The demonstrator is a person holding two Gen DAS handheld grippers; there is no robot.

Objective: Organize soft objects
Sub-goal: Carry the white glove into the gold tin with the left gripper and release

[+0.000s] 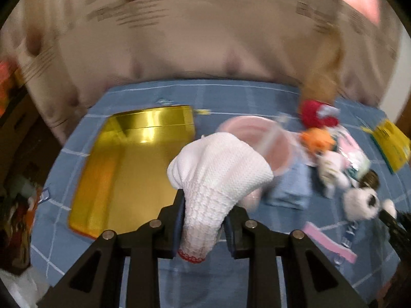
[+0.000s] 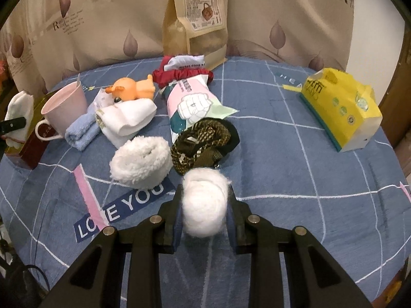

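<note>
My left gripper (image 1: 205, 205) is shut on a white knitted sock with a red hem (image 1: 218, 169), held above the blue blanket beside an open gold tin box (image 1: 128, 169). The view is blurred. In the right wrist view the same sock (image 2: 20, 110) shows at the far left, over the box (image 2: 30, 154). My right gripper (image 2: 204, 190) is shut on a white fluffy ball (image 2: 203, 213), low over the blanket. Ahead of it lie a white fleecy ring (image 2: 141, 161), a rolled blue towel (image 2: 79, 133) and a folded white cloth (image 2: 128, 120).
A pink mug (image 2: 64, 110) stands next to the box. An orange toy (image 2: 131, 88), a pink snack packet (image 2: 190, 102), a woven belt (image 2: 205, 138) and red fabric (image 2: 185, 74) lie mid-blanket. A brown food bag (image 2: 197, 18) stands at the curtain; a yellow tissue pack (image 2: 341, 107) is right.
</note>
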